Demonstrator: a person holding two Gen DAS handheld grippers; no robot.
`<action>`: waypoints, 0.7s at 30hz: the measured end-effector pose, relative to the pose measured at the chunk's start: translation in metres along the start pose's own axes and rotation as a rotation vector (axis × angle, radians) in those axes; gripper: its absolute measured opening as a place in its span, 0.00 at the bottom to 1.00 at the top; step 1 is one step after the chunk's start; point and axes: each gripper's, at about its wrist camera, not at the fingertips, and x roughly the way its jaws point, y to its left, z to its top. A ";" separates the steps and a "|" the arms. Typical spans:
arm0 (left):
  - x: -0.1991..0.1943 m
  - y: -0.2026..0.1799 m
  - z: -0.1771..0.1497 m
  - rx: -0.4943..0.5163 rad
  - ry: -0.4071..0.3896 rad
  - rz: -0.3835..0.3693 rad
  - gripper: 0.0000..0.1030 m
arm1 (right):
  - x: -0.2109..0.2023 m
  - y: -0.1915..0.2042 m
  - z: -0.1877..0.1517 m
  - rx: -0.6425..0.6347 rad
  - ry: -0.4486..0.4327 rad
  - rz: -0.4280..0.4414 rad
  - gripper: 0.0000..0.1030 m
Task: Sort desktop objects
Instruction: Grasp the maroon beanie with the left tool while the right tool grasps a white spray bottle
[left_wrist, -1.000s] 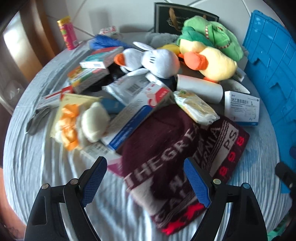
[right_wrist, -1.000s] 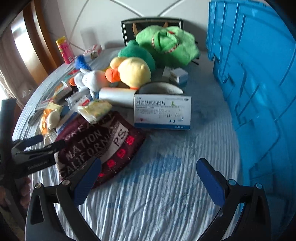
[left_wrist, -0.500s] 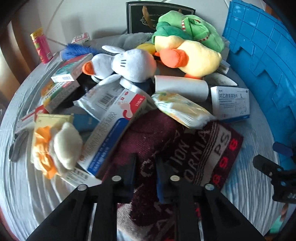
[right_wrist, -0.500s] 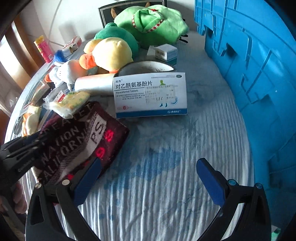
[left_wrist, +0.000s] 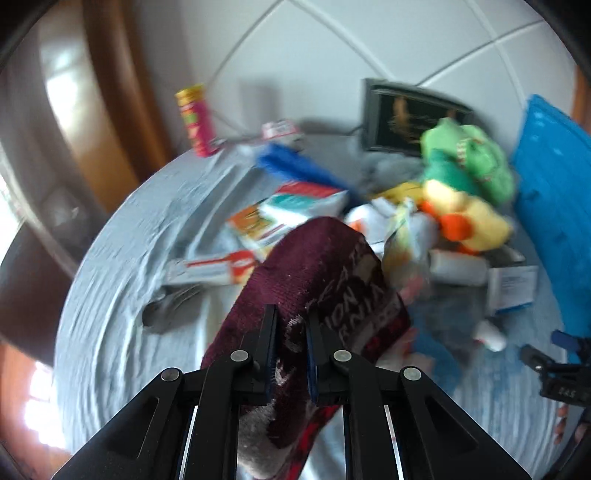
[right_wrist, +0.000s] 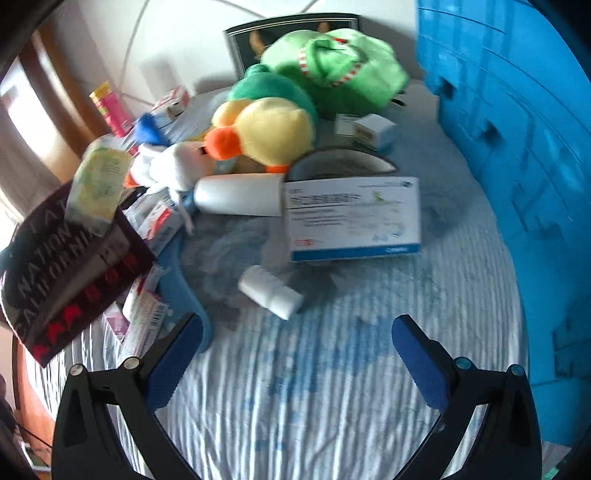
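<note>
My left gripper is shut on a dark red knitted hat with white lettering, and the hat hangs lifted above the table. In the right wrist view the same hat hangs at the left with a yellowish packet riding on its top. My right gripper stands open over the striped cloth with nothing between its fingers. Just beyond it lie a small white bottle and a white and blue medicine box.
A blue crate rises along the right. Plush toys, a yellow duck and a green one, crowd the back. Several medicine boxes, a white roll, a blue comb and a pink can lie about.
My left gripper shut on the hat and lifted it off the table, uncovering a small white bottle and a blue comb. The right gripper moved slightly and stayed open.
</note>
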 end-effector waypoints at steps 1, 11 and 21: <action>0.006 0.004 -0.005 -0.014 0.020 -0.001 0.13 | 0.003 0.005 0.001 -0.015 0.002 0.001 1.00; 0.046 0.014 -0.037 -0.058 0.122 0.006 0.13 | 0.041 0.024 0.009 -0.126 0.039 -0.058 0.90; 0.083 0.018 -0.038 -0.061 0.192 0.017 0.20 | 0.069 0.029 0.012 -0.216 0.101 -0.052 0.61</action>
